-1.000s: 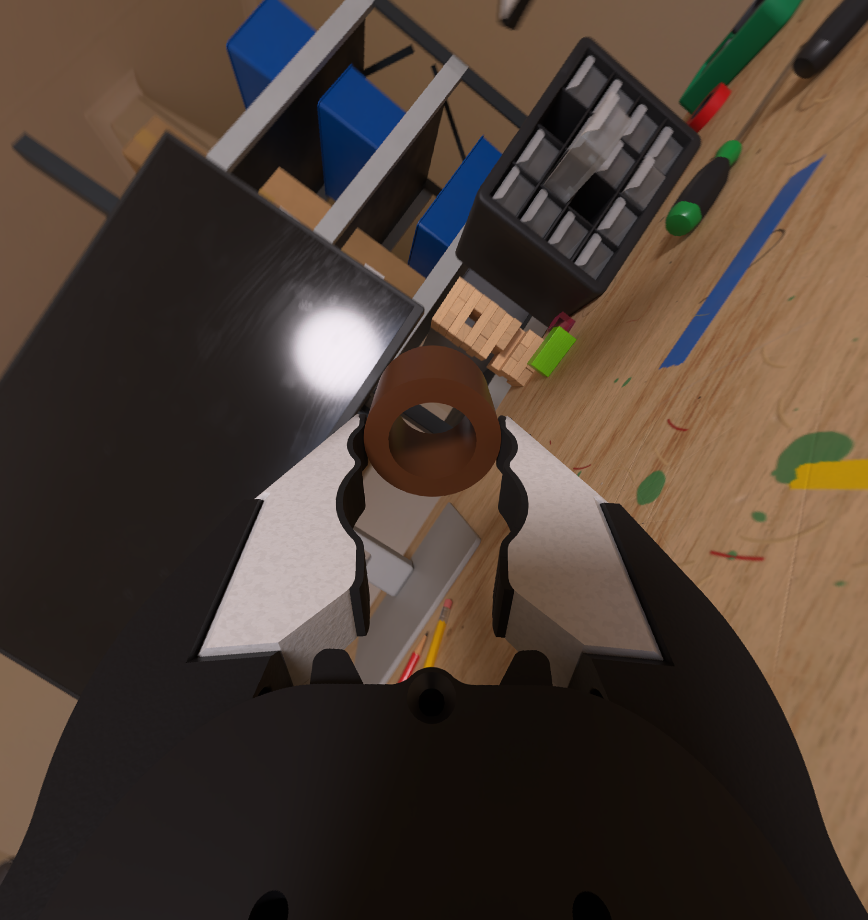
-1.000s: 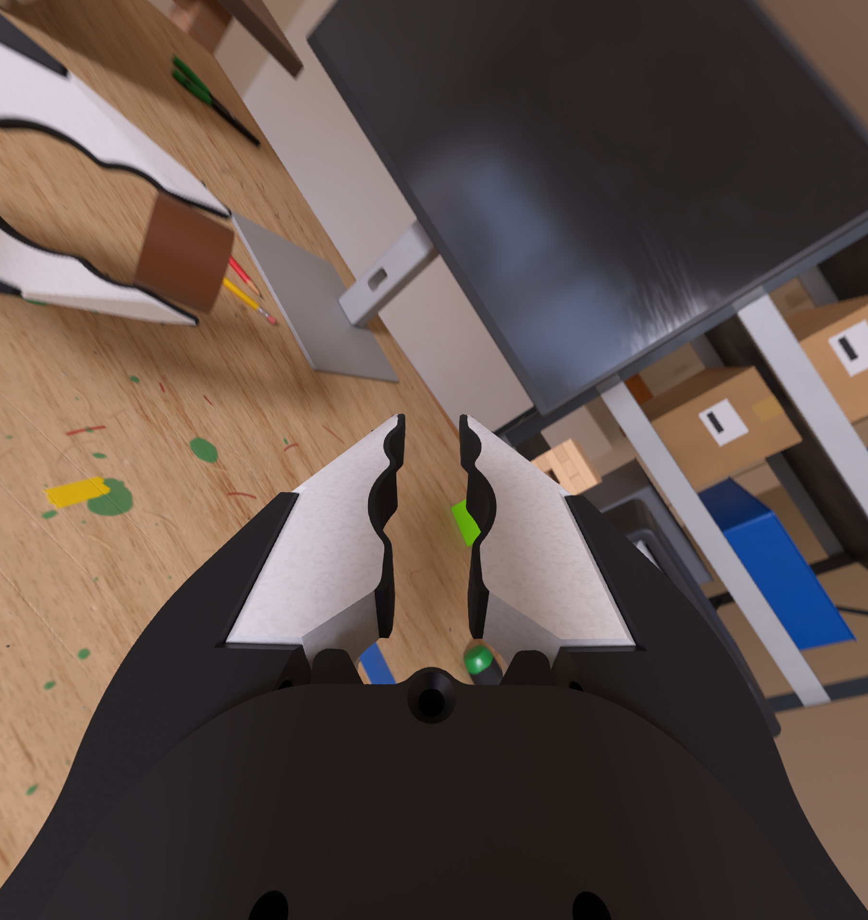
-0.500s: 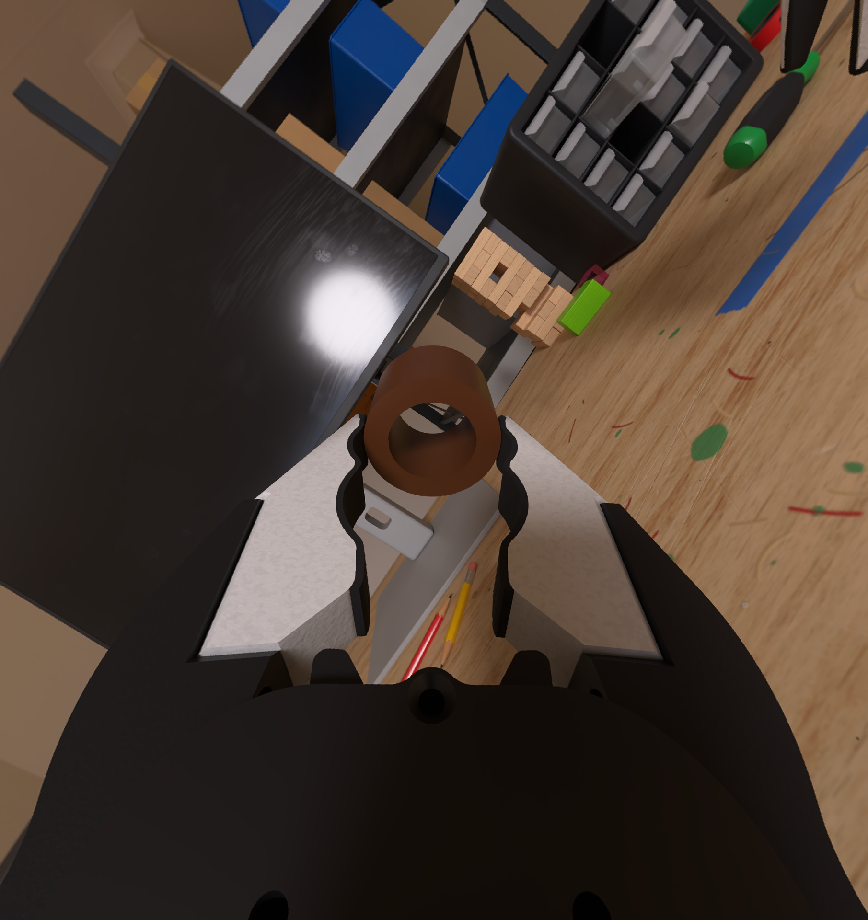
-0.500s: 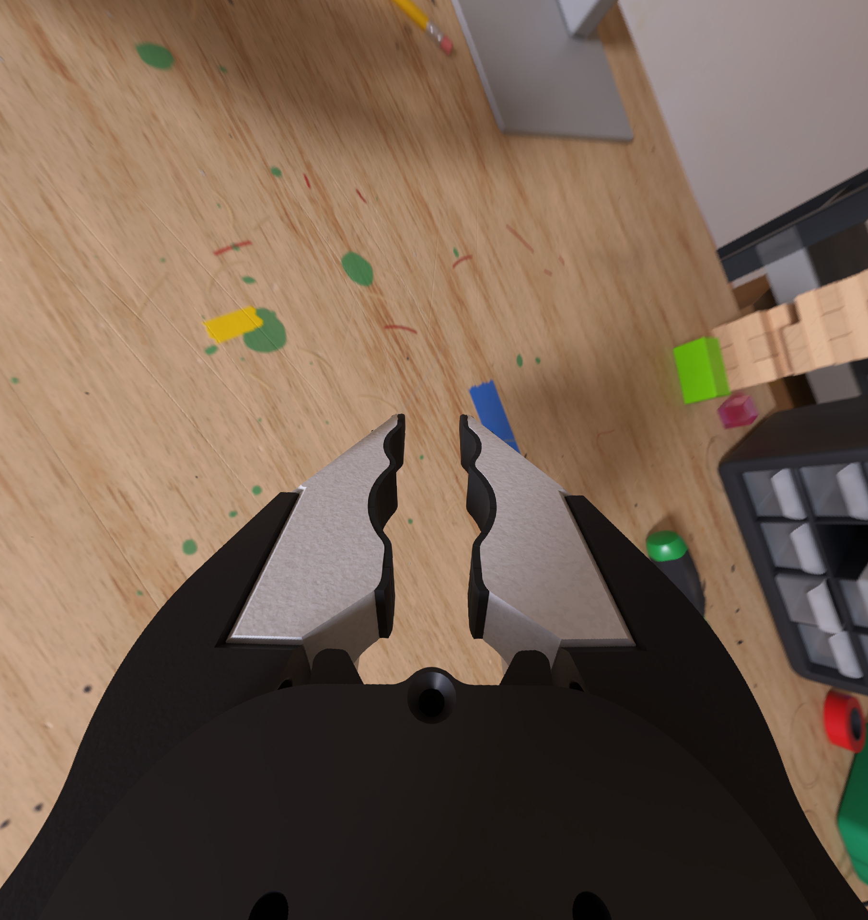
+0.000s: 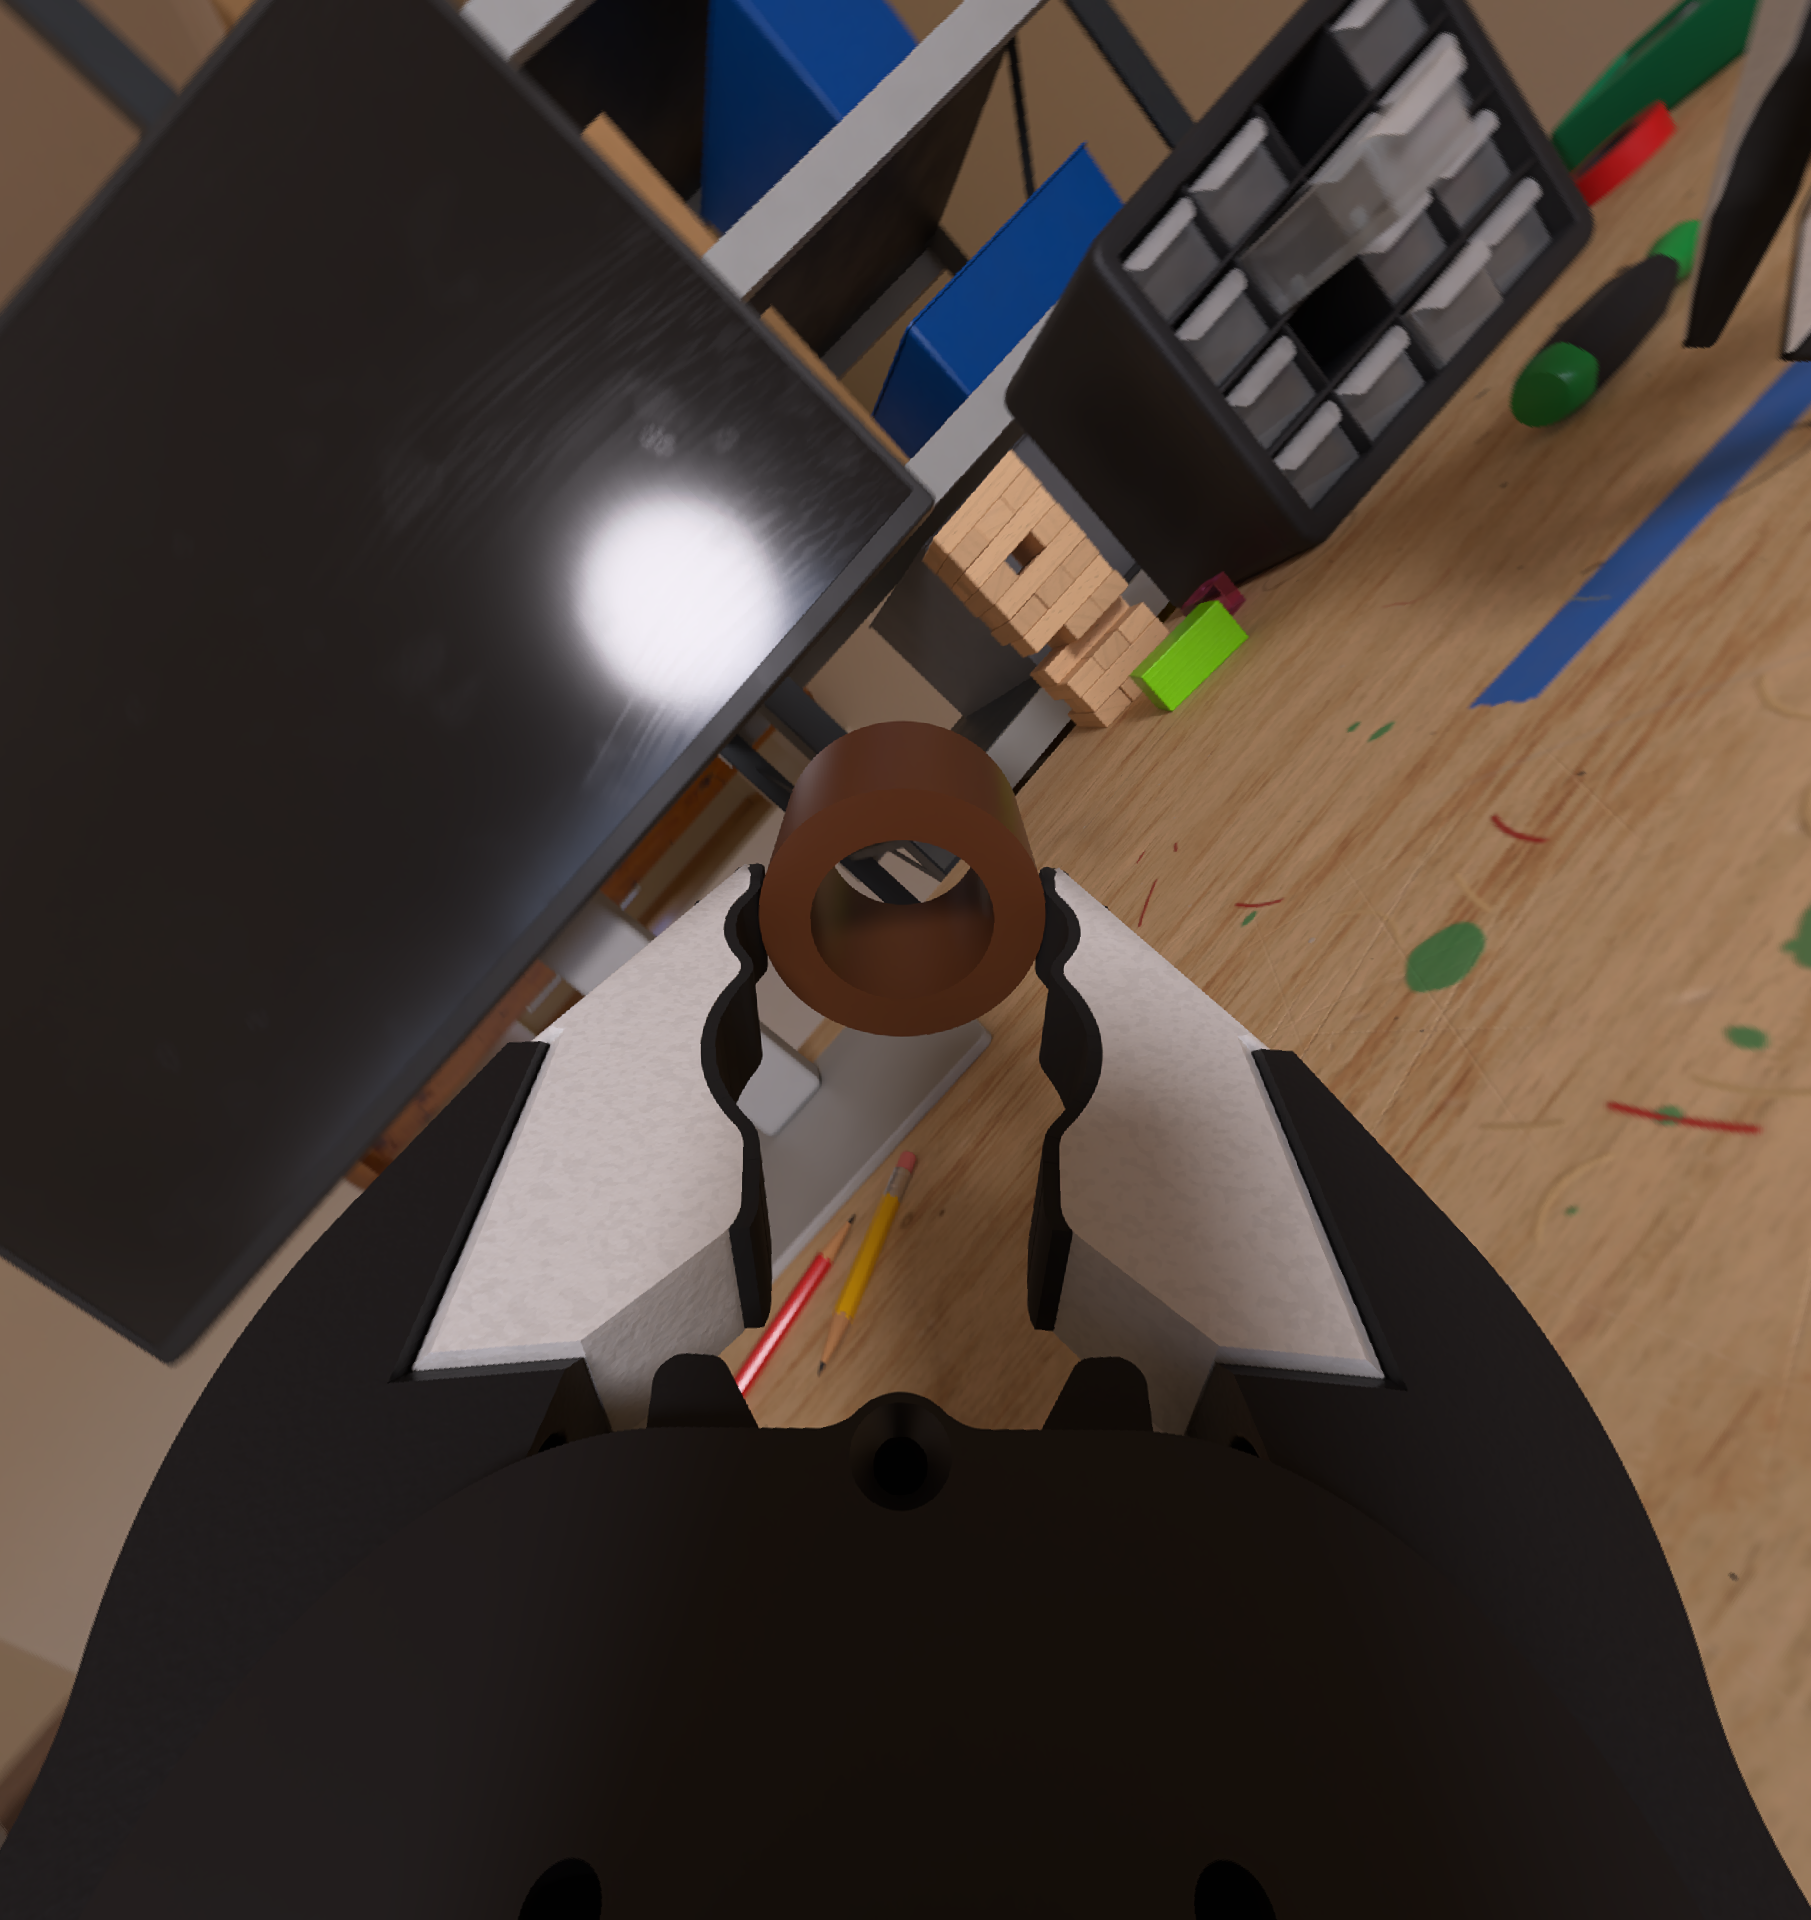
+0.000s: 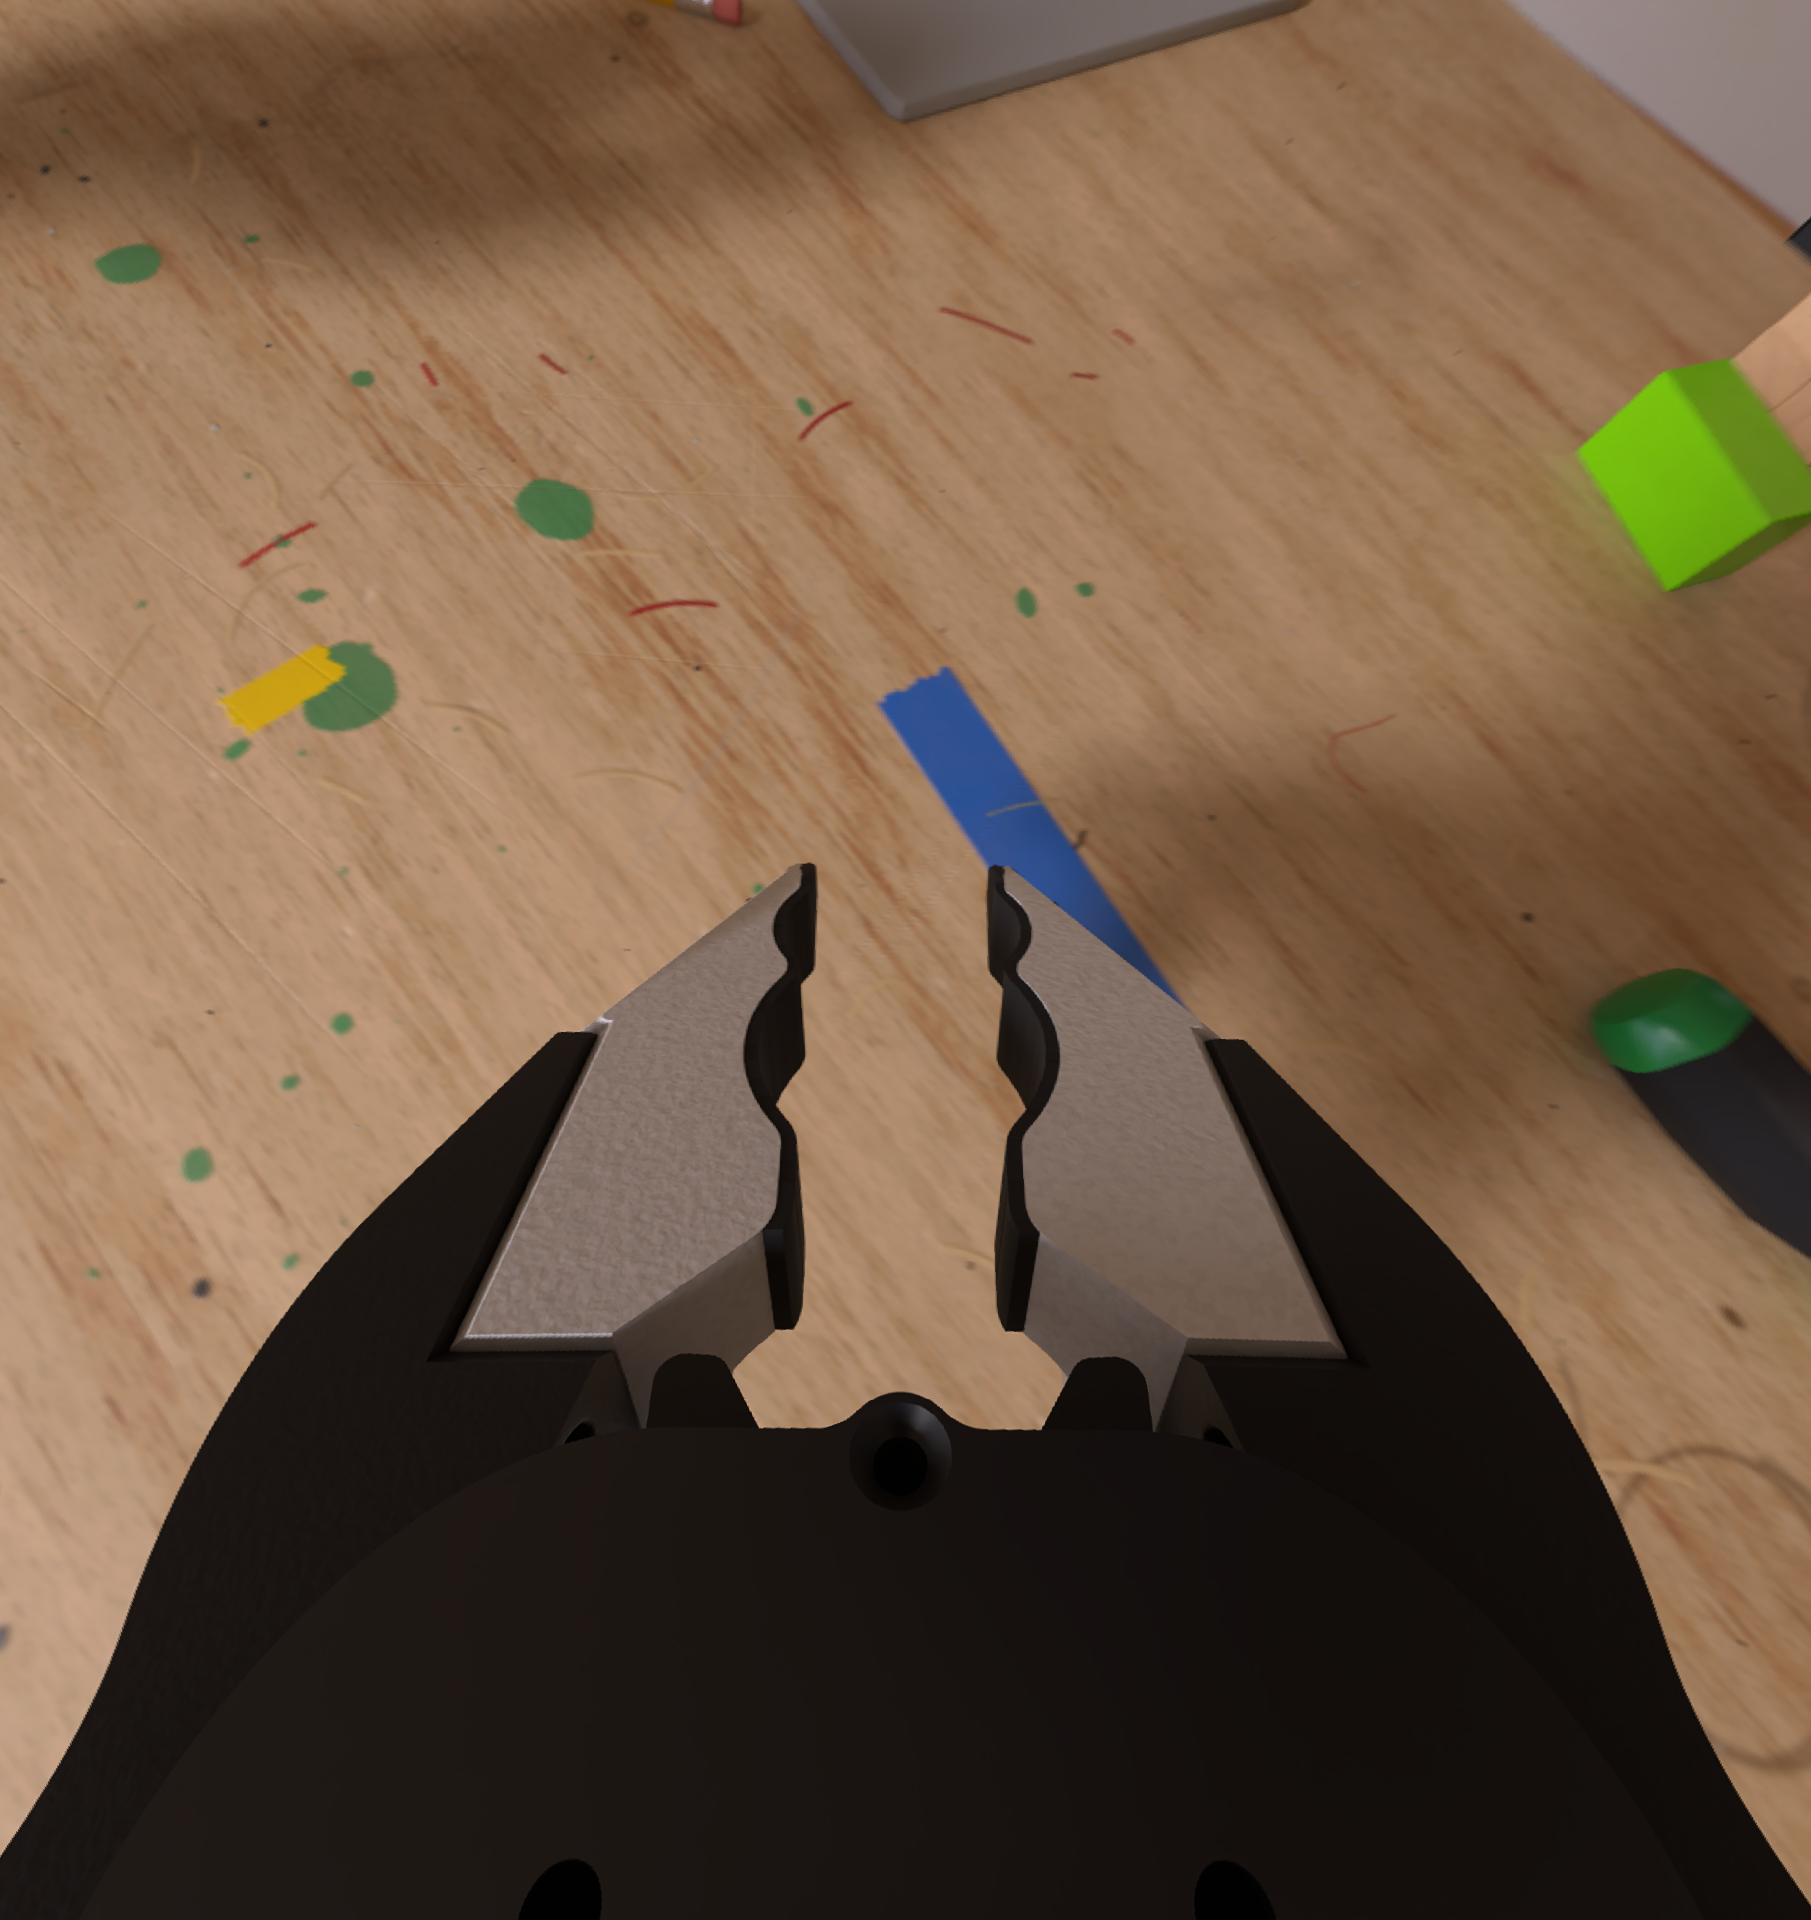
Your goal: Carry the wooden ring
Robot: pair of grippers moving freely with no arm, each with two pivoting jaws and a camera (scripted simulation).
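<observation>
The wooden ring (image 5: 896, 774) is a short, thick, dark brown tube. My left gripper (image 5: 901, 883) is shut on it at the fingertips, one tip on each side, and holds it in the air above the wooden bench, its hole facing the camera. My right gripper (image 6: 901, 878) is open and empty, pointing down at the bench over a strip of blue tape (image 6: 994, 790). Its fingers also show at the top right of the left wrist view (image 5: 1784, 177). The ring is not in the right wrist view.
A black monitor (image 5: 309, 571) on a grey base (image 6: 1036, 42) stands left of the ring. Beyond are a black drawer organizer (image 5: 1296, 281), a wooden block stack (image 5: 1036, 582), a green block (image 6: 1701, 478), a green-capped screwdriver (image 6: 1732, 1101) and two pencils (image 5: 859, 1268).
The left gripper has drifted with the ring held. The right gripper has swung from facing the monitor down towards the bench, its jaws have opened wider, and its fingers have entered the left wrist view.
</observation>
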